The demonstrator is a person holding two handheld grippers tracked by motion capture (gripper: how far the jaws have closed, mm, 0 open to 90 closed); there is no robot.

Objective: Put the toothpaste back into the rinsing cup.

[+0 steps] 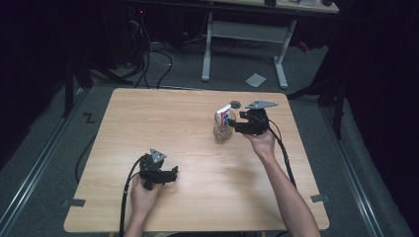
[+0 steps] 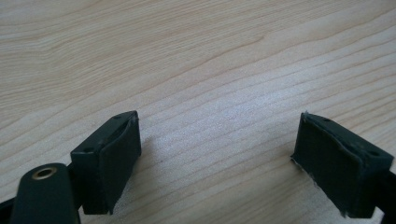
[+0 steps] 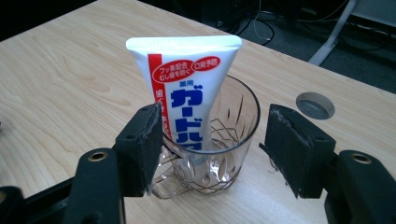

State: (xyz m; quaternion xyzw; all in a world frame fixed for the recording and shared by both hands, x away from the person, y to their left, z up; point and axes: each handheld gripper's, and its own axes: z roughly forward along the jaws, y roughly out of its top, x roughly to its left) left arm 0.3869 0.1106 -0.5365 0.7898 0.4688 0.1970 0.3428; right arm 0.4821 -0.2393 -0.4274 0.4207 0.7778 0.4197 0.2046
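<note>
A clear cut-glass tumbler (image 1: 223, 130) (image 3: 212, 154) stands on the wooden table (image 1: 197, 163), right of centre. A white toothpaste tube (image 1: 225, 114) (image 3: 187, 88) with red and blue print stands in it, flat end up. My right gripper (image 1: 232, 124) (image 3: 212, 149) is open, its jaws on either side of the glass, near it; I cannot tell if they touch. My left gripper (image 1: 174, 174) (image 2: 217, 158) rests low over the bare wood near the front left, open, with nothing between its pads (image 2: 119, 158).
A round cable hole (image 1: 235, 104) (image 3: 315, 105) sits in the table just behind the glass. Beyond the table's far edge stand a white desk frame (image 1: 244, 34) and loose cables (image 1: 153, 54) on the grey floor.
</note>
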